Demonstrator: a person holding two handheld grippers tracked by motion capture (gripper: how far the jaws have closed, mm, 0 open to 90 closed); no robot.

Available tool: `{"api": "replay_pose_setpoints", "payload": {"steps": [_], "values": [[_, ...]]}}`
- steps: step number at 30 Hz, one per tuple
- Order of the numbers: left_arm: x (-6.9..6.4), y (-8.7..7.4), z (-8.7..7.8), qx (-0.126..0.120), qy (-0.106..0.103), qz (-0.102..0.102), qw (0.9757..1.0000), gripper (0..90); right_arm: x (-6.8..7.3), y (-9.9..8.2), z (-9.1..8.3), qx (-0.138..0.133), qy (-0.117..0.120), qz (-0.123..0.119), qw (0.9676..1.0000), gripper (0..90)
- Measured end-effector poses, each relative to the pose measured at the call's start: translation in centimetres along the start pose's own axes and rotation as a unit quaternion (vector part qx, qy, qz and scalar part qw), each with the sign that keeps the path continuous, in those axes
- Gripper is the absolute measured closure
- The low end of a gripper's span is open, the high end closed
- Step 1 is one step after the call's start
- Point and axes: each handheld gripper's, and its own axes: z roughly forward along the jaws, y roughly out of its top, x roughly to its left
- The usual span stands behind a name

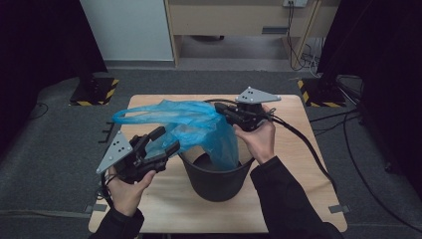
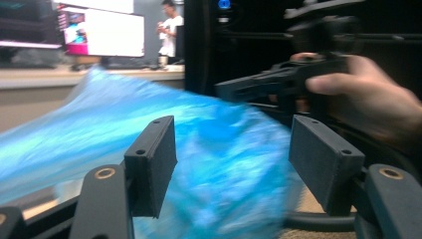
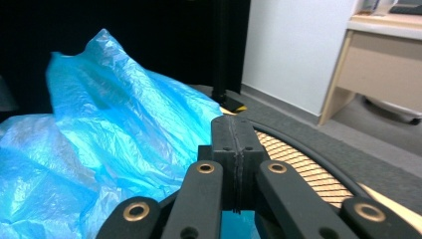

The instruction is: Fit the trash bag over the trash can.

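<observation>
A black bin (image 1: 219, 180) stands on the wooden table (image 1: 298, 164) near its front. A crinkled blue plastic bag (image 1: 191, 124) hangs partly inside the bin and spreads out to the left above the table. At the bin's far rim my right gripper (image 1: 230, 114) is shut on the bag's edge; in the right gripper view its pads (image 3: 234, 134) meet, with the blue bag (image 3: 109, 129) bunched just left of them. My left gripper (image 1: 168, 138) is open beside the bag's left part. In the left gripper view the bag (image 2: 224, 164) lies between the wide jaws, untouched by the pads (image 2: 154, 159).
Thick black cables (image 1: 303, 142) trail from the right gripper over the table's right side. Two yellow-and-black striped stand bases (image 1: 94, 92) sit on the floor behind the table. A desk (image 1: 239, 20) stands at the back. The table's front edge is close to the bin.
</observation>
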Motion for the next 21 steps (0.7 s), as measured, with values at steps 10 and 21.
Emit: {"api": "replay_pose_setpoints", "payload": {"steps": [10,21], "values": [[1.0,-2.0,1.0,0.002,-0.012,-0.061,0.998,56.5,0.0,0.5,-0.5,-0.043,0.021,0.004,0.9989,69.2],[-0.8,-1.1,0.8,0.01,-0.035,-0.012,0.9993,78.4,1.2,2.0,0.7,-0.091,0.071,0.009,0.9933,43.3]]}}
